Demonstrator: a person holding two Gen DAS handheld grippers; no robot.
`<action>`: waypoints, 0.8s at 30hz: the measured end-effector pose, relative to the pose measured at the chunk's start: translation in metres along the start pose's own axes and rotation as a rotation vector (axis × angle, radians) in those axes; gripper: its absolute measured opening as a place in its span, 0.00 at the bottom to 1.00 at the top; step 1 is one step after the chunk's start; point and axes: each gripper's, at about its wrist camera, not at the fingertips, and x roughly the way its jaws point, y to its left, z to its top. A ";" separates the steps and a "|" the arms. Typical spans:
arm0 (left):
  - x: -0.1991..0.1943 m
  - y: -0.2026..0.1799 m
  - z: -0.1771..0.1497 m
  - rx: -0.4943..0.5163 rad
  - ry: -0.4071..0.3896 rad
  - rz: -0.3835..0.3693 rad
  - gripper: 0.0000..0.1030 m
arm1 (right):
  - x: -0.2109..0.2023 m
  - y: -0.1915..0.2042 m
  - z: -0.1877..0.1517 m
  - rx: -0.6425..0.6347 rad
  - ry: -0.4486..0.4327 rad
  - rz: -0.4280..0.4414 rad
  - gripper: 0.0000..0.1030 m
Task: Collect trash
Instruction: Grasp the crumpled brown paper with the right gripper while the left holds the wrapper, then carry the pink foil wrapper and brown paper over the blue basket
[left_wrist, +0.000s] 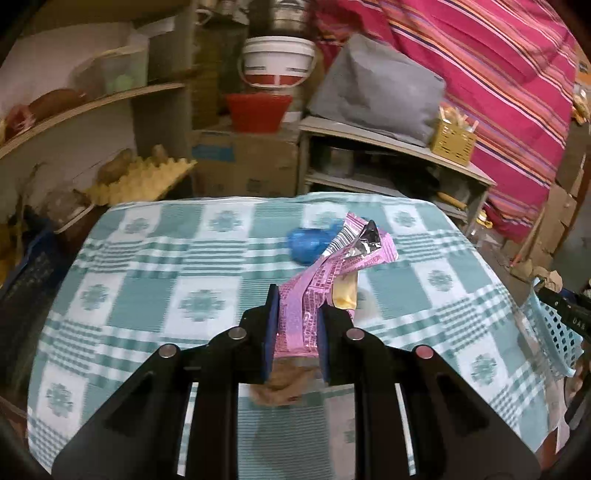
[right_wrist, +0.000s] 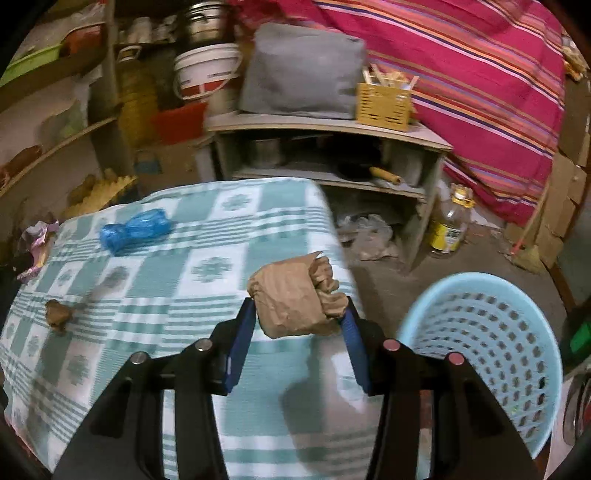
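Cluttered storeroom: wooden shelf unit (right_wrist: 332, 129), striped pink curtain (right_wrist: 461, 74), bare dirt floor (right_wrist: 480, 258).

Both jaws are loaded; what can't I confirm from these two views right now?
- Basket contents: right wrist view, bottom cut off by the frame.
- Small brown scrap: left wrist view, mostly behind the left gripper and pink wrapper.
- Wrapper print: blurred.

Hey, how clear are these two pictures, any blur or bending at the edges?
Left wrist view: the pink wrapper is fairly sharp, while the tablecloth is smeared and shelf lines bow near the rim. Right wrist view: the brown paper bag reads clearly; the blue basket looks soft and curved.
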 end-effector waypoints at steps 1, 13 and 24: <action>0.002 -0.011 0.000 0.011 0.002 -0.008 0.17 | -0.001 -0.006 -0.001 -0.001 0.001 -0.007 0.45; 0.018 -0.127 -0.009 0.106 0.018 -0.101 0.17 | -0.027 -0.097 -0.017 0.071 -0.018 -0.083 0.45; 0.027 -0.239 -0.020 0.186 0.032 -0.231 0.17 | -0.044 -0.166 -0.040 0.149 -0.015 -0.129 0.45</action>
